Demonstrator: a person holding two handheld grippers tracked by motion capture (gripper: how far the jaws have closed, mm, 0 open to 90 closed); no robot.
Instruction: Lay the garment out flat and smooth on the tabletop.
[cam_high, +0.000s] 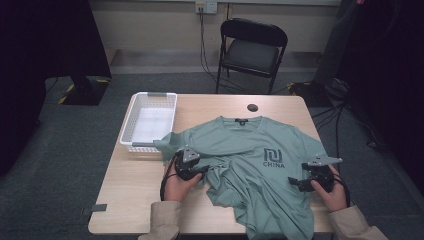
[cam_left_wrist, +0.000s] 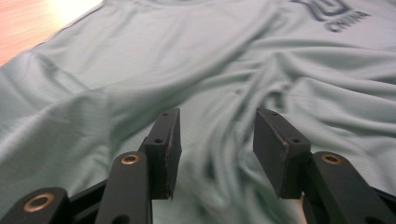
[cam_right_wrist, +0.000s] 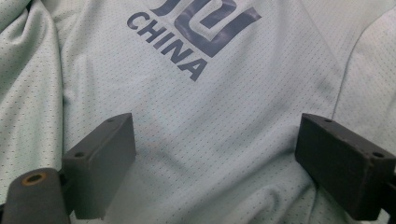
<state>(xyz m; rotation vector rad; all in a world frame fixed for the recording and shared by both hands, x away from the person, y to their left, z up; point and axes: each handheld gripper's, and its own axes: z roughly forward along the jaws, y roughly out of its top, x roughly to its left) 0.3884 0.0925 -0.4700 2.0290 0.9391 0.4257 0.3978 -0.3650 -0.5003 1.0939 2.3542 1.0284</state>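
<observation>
A grey-green T-shirt (cam_high: 250, 145) with a dark "CHINA" logo (cam_high: 273, 157) lies face up on the wooden table (cam_high: 135, 185), its lower half rumpled and hanging over the near edge. My left gripper (cam_high: 204, 170) rests at the shirt's left side by a bunched fold. In the left gripper view its jaws (cam_left_wrist: 217, 116) stand apart over wrinkled cloth (cam_left_wrist: 140, 70), with nothing pressed between them. My right gripper (cam_high: 293, 182) sits at the shirt's right side. In the right gripper view it stands wide open (cam_right_wrist: 215, 120) just above flat fabric below the logo (cam_right_wrist: 191, 37).
A white plastic basket (cam_high: 129, 120) stands at the table's back left, touching the shirt's left sleeve. A small dark round spot (cam_high: 252, 107) sits near the far edge. A black folding chair (cam_high: 254, 50) stands behind the table. Bare wood lies at the front left.
</observation>
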